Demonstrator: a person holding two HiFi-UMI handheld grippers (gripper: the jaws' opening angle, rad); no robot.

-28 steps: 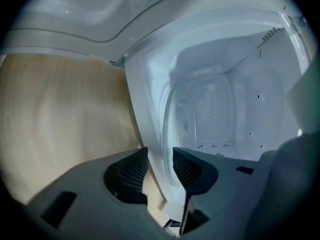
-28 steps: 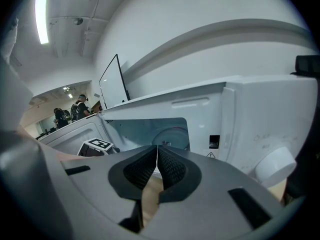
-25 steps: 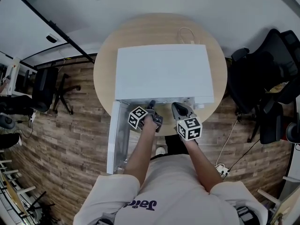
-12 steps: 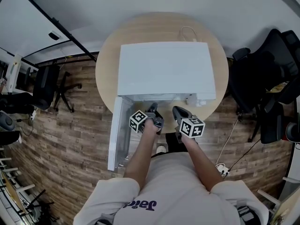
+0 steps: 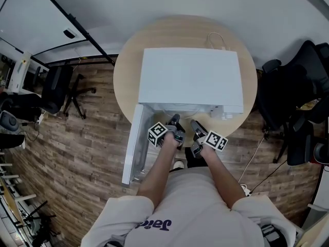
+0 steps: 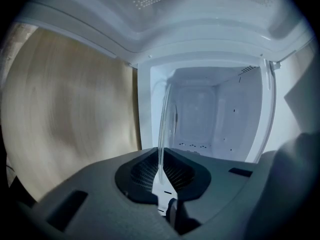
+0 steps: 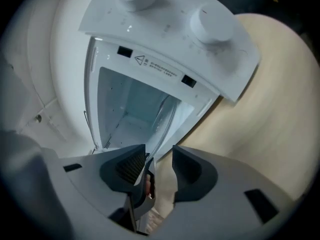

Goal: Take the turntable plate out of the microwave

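The microwave (image 5: 190, 76) stands on the round table (image 5: 123, 71) with its door (image 5: 132, 143) swung out to the person's left; both tools are at the open front, side by side. The plate (image 6: 167, 119) lies straight ahead of the left gripper (image 6: 161, 156); its near rim sits between the ribbed pads, and the rest of the glass reaches away from the jaws into the white cavity. That gripper's jaws are closing, and the pads already pinch the rim. The glass shows edge-on there, as a thin clear line in the same plane as the gap between the jaws; so the grip is across its thickness, at the edge nearest the person.

The right gripper (image 7: 159, 156) is just beside the left one; its jaws are opening and stand well apart. The plate (image 7: 162, 121) runs close along the inner face of the left-hand jaw in that view, but neither pad presses on it.

In the head view the left gripper (image 5: 176, 120) and the right gripper (image 5: 196, 123) both point at the opening; the plate itself cannot be seen there.

The left hand alone carries the plate, most of which looks to be inside; the way out seems to be straight back toward the person, along the line in which the gripper points, with the glass kept in its own plane so that it clears the door frame.
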